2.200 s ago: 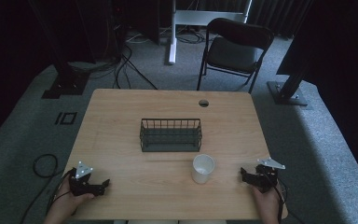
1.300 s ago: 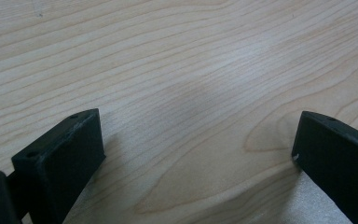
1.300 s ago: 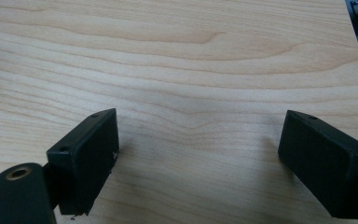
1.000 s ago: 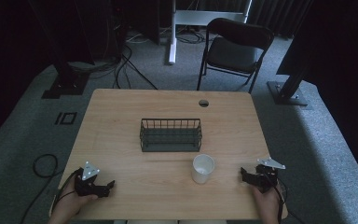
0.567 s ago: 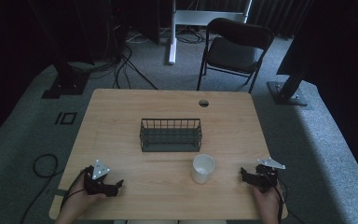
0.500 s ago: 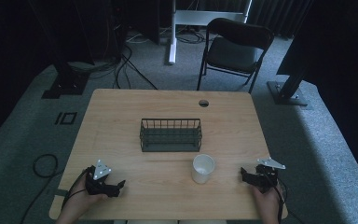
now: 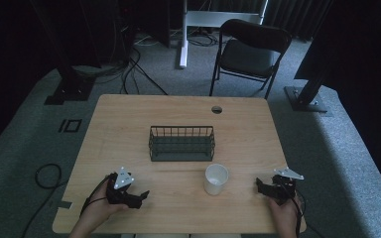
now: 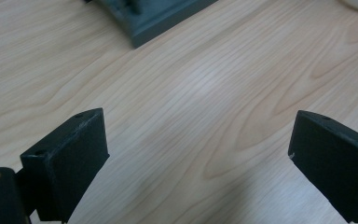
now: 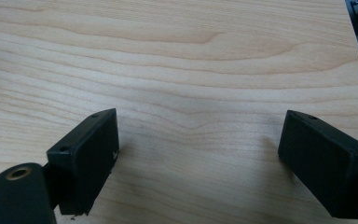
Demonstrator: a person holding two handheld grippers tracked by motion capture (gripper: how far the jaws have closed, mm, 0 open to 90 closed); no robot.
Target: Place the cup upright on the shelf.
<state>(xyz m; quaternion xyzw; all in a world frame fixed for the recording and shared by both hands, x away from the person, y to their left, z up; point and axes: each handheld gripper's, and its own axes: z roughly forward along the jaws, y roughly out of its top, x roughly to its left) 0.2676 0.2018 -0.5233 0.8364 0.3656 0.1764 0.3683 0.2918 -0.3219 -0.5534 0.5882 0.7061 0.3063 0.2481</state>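
My left claw point(image 7: 140, 196) wide open, empty, aimed toward white cup point(image 7: 216, 179). Cup upright, mouth up, near table point(image 7: 129, 129) front edge, between my claws, before wire basket point(image 7: 181, 143). Right claw point(image 7: 261, 186) gaping, empty.

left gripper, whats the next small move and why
Probably ease the left gripper on toward the white cup. Its jaws stand open with only bare table between them, and the cup sits apart to its right, in front of the wire basket. The right gripper rests open.
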